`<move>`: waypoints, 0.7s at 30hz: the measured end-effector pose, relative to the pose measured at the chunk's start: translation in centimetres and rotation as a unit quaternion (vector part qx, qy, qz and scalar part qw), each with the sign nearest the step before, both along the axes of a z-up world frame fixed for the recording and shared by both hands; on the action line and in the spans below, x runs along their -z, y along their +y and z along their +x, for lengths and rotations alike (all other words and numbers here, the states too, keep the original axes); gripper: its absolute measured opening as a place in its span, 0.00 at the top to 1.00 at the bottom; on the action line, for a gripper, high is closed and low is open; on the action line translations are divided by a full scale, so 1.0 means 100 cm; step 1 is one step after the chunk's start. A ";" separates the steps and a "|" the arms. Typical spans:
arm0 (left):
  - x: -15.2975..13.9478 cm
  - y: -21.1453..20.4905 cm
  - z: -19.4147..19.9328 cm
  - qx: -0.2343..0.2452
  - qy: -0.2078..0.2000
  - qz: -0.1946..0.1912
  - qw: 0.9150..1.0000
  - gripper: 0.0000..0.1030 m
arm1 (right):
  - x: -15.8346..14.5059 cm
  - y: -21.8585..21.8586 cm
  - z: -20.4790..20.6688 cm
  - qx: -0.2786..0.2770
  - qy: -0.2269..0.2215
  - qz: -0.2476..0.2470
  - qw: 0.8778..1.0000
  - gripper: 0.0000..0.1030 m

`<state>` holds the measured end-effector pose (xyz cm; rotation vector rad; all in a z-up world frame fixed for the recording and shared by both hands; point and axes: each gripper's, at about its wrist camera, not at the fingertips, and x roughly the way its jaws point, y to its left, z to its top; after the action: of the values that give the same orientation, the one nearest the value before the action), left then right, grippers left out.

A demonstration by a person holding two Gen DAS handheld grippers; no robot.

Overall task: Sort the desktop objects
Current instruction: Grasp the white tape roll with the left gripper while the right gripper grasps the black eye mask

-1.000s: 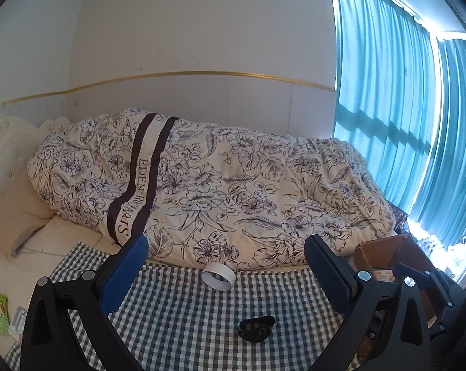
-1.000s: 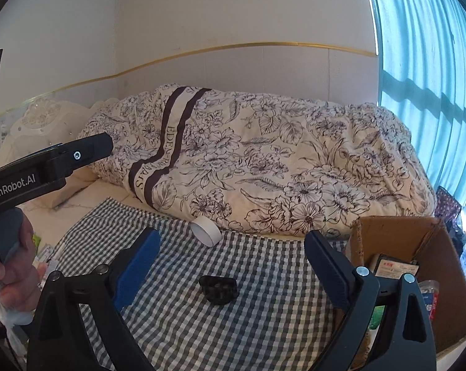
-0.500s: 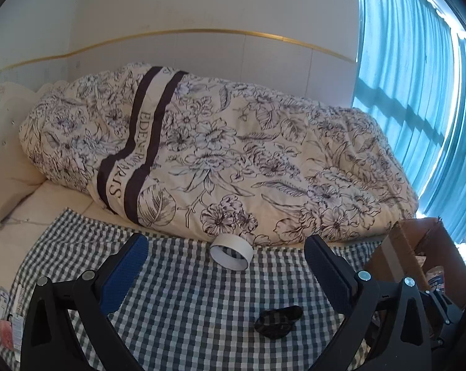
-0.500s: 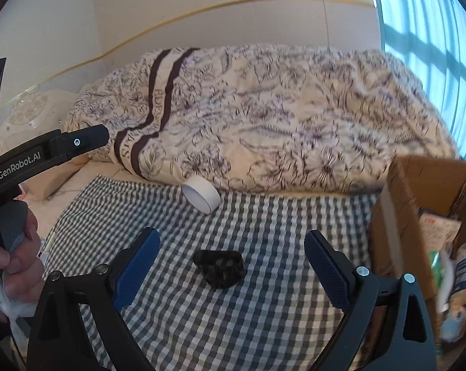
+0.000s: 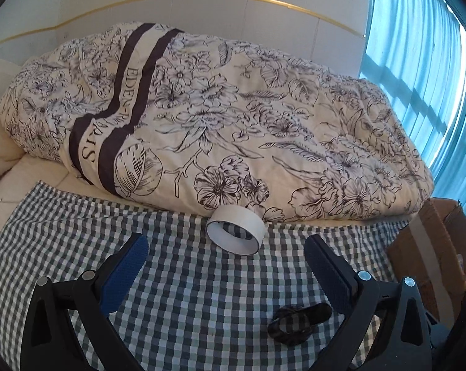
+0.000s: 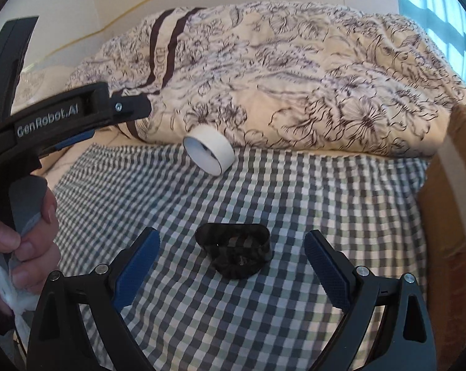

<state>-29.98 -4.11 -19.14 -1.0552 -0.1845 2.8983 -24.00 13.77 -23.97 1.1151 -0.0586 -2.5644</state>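
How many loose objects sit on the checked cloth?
2: a white tape roll at the cloth's far edge against the duvet, and a black hair tie nearer, ahead of the right gripper.

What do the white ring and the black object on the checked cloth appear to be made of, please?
White ring: probably cardboard or paper tape, matte, with a thin rigid wall. Black object: looks like soft fabric or elastic, since its band sags out of round; uncertain.

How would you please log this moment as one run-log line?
left hand-held gripper: open, facing white tape roll | right hand-held gripper: open, straddling black hair tie | cardboard box: right
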 end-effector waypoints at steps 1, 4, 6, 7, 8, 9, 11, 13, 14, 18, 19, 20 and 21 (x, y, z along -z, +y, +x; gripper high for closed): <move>0.005 -0.001 -0.004 0.002 -0.004 0.002 1.000 0.00 | 0.004 -0.002 -0.002 -0.001 -0.004 -0.001 1.000 0.08; 0.020 -0.004 -0.014 0.014 -0.019 0.007 1.000 0.00 | 0.019 -0.009 -0.011 0.003 -0.019 0.001 1.000 0.08; 0.028 -0.003 -0.018 0.021 -0.024 0.004 0.999 0.00 | 0.027 -0.014 -0.015 0.003 -0.023 0.001 1.000 0.08; 0.031 -0.003 -0.019 0.024 -0.024 0.003 0.999 0.00 | 0.031 -0.017 -0.017 0.002 -0.024 0.003 1.000 0.08; 0.034 -0.003 -0.021 0.026 -0.026 0.002 0.999 0.00 | 0.034 -0.020 -0.018 0.004 -0.024 0.008 1.000 0.08; 0.038 -0.003 -0.022 0.027 -0.028 0.002 0.999 0.00 | 0.036 -0.022 -0.020 0.006 -0.023 0.014 1.000 0.08; 0.044 -0.004 -0.026 0.027 -0.032 0.004 0.999 0.00 | 0.042 -0.025 -0.023 0.014 -0.021 0.023 0.999 0.08; 0.051 -0.004 -0.030 0.028 -0.036 0.006 0.999 0.00 | 0.045 -0.024 -0.025 0.026 -0.013 0.024 0.999 0.08; 0.054 -0.004 -0.031 0.030 -0.037 0.007 0.999 0.00 | 0.046 -0.024 -0.026 0.030 -0.011 0.024 0.999 0.08; 0.065 0.002 -0.040 0.049 -0.044 0.001 0.998 0.03 | 0.056 -0.024 -0.033 0.031 -0.024 0.018 0.999 0.08; 0.067 0.003 -0.042 0.052 -0.046 0.005 0.998 0.04 | 0.058 -0.024 -0.033 0.031 -0.023 0.018 0.999 0.08; 0.069 0.004 -0.045 0.056 -0.048 0.012 0.997 0.05 | 0.059 -0.025 -0.034 0.033 -0.023 0.020 0.999 0.08; 0.071 0.006 -0.048 0.059 -0.050 0.022 0.997 0.06 | 0.061 -0.025 -0.035 0.034 -0.022 0.023 0.999 0.08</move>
<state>-34.73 -3.56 -26.20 -1.1615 -0.1823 2.7269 -27.49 11.25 -30.09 1.2066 -0.0490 -2.6129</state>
